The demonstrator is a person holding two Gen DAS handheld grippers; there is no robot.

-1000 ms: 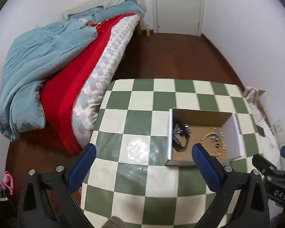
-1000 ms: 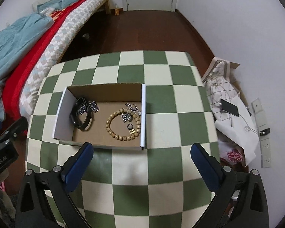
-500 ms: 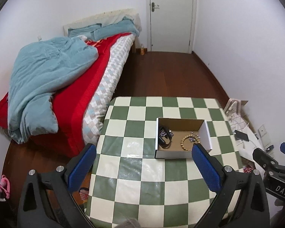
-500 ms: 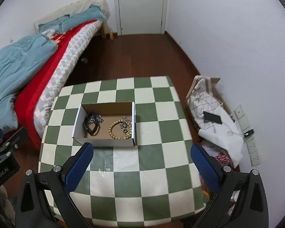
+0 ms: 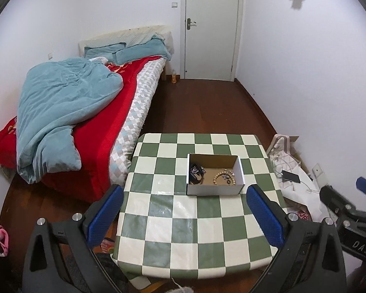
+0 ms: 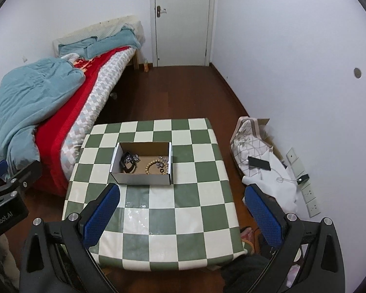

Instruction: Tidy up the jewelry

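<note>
Two views, left wrist first: the left gripper point(image 5: 183, 214) hangs wide open and empty, high above the table point(image 5: 158, 219), with the box point(image 5: 214, 190) of jewelry set toward the far edge. From the right wrist, the right gripper point(image 6: 180, 214) is equally spread and empty; the bead bracelet point(image 6: 152, 165) and dark band point(image 6: 128, 166) lie inside. Descend slowly and centre on one piece.

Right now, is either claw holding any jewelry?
No; the left claw and right claw are both open and empty above the checkered table.
</note>
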